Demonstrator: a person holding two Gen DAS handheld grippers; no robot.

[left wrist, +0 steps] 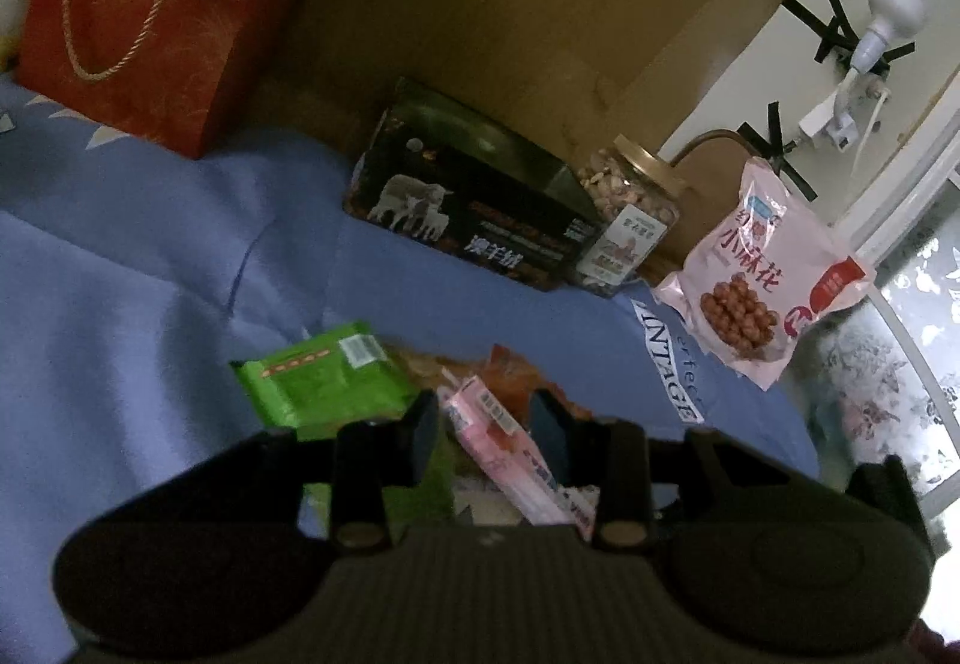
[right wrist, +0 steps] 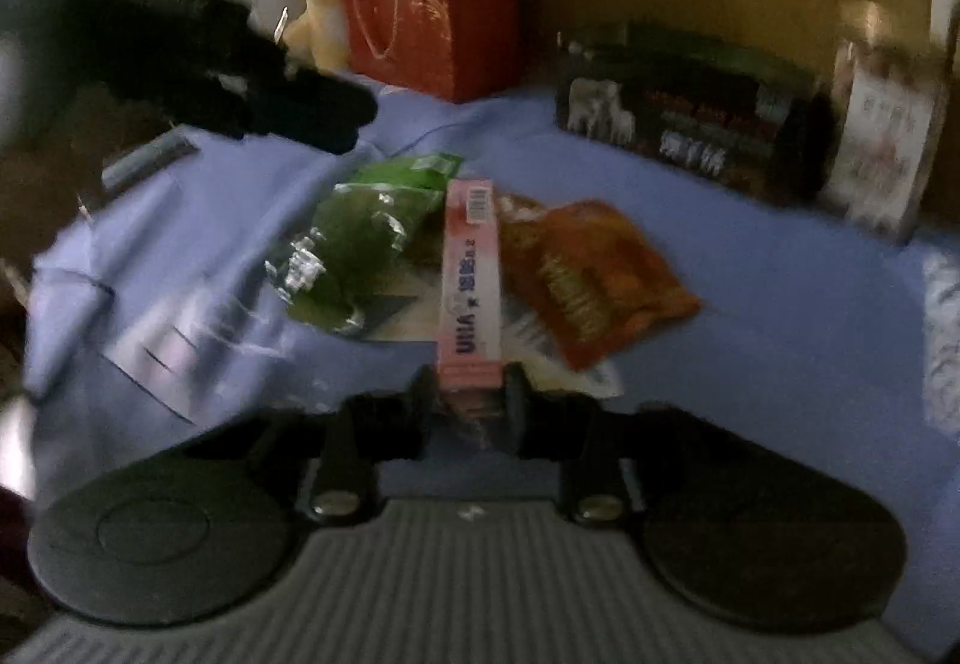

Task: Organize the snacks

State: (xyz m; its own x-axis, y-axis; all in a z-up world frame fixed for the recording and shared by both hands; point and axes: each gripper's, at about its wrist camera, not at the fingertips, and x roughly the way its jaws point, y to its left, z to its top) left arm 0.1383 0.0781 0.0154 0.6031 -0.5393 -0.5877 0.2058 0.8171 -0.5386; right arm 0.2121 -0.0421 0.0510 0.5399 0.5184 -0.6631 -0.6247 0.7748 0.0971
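1. The pink snack box [right wrist: 470,280] lies lengthwise over the loose pile in the middle of the blue bedsheet [right wrist: 750,316]. Its near end sits between the narrowed jaws of the right gripper [right wrist: 471,394], which look clamped on it; the blur keeps me from being sure of firm contact.
2. At nine o'clock of the box lies the green packet [right wrist: 366,238], partly under it. At three o'clock is the orange packet [right wrist: 594,280], also touching it.
3. In the left wrist view the left gripper [left wrist: 483,421] hovers with its jaws slightly apart around the same pink snack box [left wrist: 504,442]. I cannot tell whether its pads press on it.
4. Toward twelve o'clock, along the wooden headboard [left wrist: 540,3], stand the dark carton [left wrist: 468,208], the nut jar [left wrist: 630,208] and the pink twist-snack bag [left wrist: 762,280]. The red gift bag [left wrist: 162,21] stands at ten o'clock.
5. Risks, as I judge them:
   - Held only by its end, the long box could pivot and slip free.
   - Lifting may drag the packets along, since they overlap it.
   - The soft sheet gives no firm base, so a release there could tip the box.
   - Both grippers crowd one box and could collide.
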